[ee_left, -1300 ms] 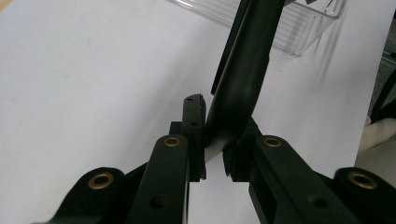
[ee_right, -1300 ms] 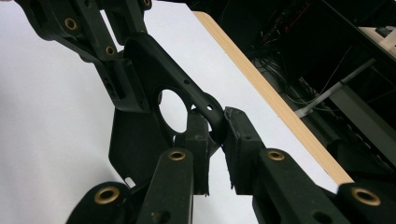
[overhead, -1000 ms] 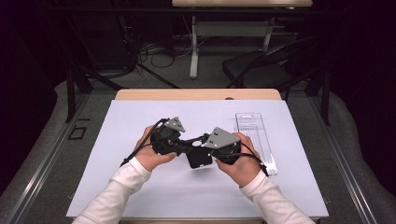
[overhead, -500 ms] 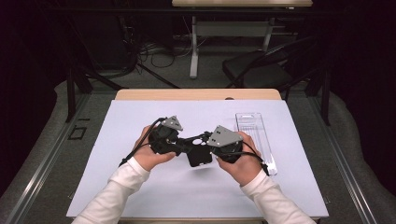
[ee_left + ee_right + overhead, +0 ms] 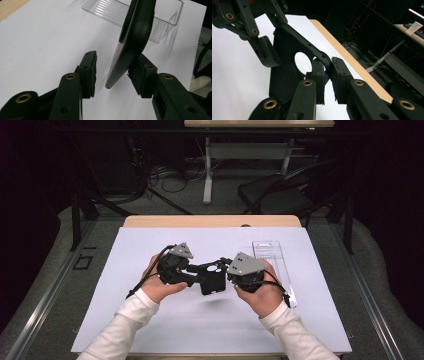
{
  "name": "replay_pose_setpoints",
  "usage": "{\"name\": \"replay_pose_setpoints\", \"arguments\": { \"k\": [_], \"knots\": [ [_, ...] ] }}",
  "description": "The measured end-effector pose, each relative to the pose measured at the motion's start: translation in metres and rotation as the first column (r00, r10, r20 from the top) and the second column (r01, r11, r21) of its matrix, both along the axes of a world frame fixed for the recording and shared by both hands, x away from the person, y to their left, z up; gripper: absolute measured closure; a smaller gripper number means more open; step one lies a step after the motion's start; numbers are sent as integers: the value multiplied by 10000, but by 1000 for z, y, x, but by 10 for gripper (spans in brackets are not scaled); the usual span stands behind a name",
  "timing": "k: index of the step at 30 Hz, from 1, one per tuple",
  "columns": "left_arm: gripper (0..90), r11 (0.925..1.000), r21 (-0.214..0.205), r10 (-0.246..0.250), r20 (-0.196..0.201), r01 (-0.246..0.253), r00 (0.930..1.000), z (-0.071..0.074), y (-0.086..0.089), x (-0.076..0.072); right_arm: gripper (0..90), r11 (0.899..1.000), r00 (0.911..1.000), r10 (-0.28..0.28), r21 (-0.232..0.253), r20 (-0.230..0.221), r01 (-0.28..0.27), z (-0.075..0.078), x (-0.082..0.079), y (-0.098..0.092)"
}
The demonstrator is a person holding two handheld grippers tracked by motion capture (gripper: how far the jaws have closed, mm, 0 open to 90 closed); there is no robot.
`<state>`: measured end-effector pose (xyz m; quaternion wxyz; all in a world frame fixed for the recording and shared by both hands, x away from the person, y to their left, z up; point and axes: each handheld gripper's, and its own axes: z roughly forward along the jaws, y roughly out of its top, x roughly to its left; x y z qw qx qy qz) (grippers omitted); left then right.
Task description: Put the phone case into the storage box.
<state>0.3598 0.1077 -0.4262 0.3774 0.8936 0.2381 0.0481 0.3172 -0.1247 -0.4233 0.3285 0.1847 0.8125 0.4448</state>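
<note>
Left tool has just been opening off the black phone case (image 5: 213, 279); hands barely shifted.

Nearest you, your right tool (image 5: 327, 75) pinches the case's edge, holding it above the surface. Your left tool (image 5: 113, 72) stands spread, the case between its pads, one apparently touching. Beyond the case lies the clear tray (image 5: 272, 262), its long axis running away from you.

Bright, even overhead light on the white table top (image 5: 150, 320) — dark surroundings, soft close-up blur.

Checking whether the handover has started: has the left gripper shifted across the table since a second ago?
No. The left gripper sits the same way off the clear plastic tray; only its jaws have been opening off the black phone case, which the right gripper clamps.
</note>
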Motion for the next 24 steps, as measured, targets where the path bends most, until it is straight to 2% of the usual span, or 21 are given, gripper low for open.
{"name": "replay_pose_setpoints", "arguments": {
  "k": [7, 18, 24],
  "knots": [
    [505, 9996, -287, 53, 272, -45, 9996, -2, 4, 1, 819, 9990, 10000, 63, 442, -68, -60, 1, 4, -6],
    [437, 9996, -247, 158, 931, -135, 9955, -5, 10, 2, 818, 9947, 9998, 115, 1027, -171, -97, -1, 10, -15],
    [418, 9982, -525, 323, 965, -273, 9948, -7, 16, 1, 818, 9916, 9997, 194, 1284, -162, -171, 0, 12, -20]
  ]
}}
